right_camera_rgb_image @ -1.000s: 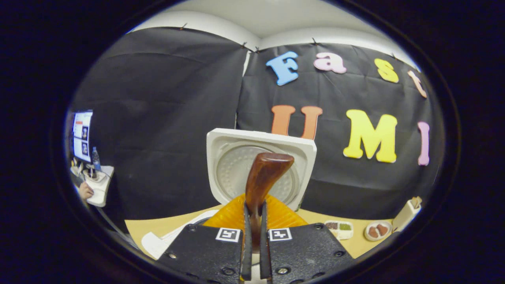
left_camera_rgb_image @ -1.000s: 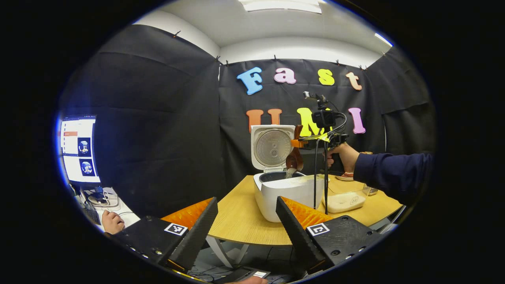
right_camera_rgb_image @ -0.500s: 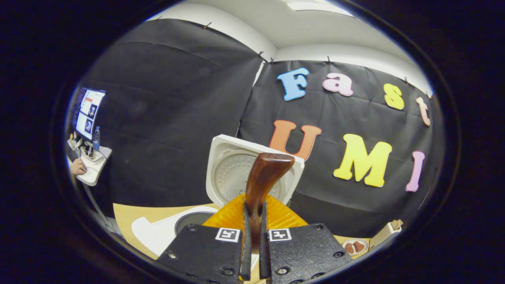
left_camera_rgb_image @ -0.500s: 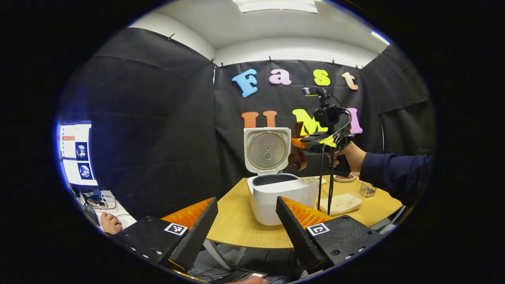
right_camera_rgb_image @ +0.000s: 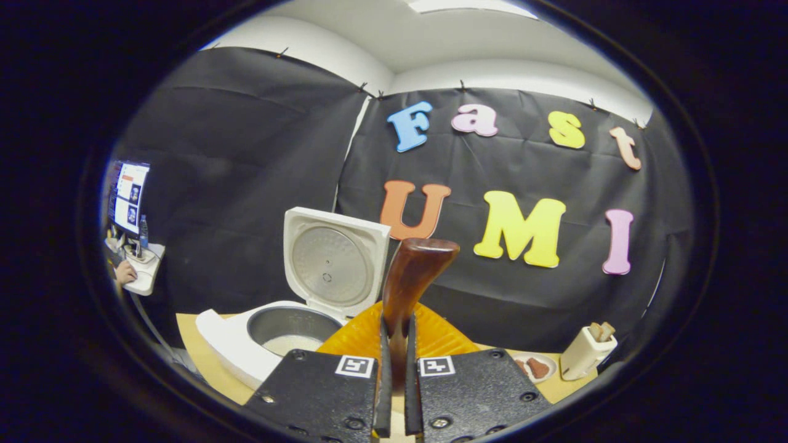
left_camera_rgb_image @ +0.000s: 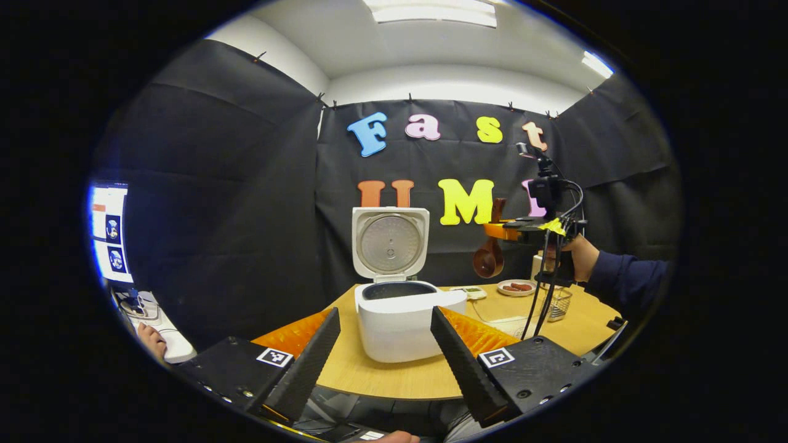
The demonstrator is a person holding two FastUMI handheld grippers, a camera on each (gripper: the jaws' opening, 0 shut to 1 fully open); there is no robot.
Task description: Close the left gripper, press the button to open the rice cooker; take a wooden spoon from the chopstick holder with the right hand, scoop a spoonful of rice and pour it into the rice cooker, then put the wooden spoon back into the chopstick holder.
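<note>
- Right tongs (right_camera_rgb_image: 394, 369) grip the wooden spoon (right_camera_rgb_image: 409, 283) by its handle, raised above the table (left_camera_rgb_image: 394, 375).
- Left tongs (left_camera_rgb_image: 385, 344) stand open, empty.
- Rice cooker (left_camera_rgb_image: 400, 314), lid up, sits near the table's front edge.
- Chopstick holder (right_camera_rgb_image: 585, 354) stands at the back-right corner.

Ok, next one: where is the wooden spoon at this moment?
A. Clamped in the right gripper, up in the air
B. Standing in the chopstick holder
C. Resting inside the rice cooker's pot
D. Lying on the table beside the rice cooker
A: the right gripper is shut on the wooden spoon, its bowl hanging in the air to the right of the open rice cooker.
</note>
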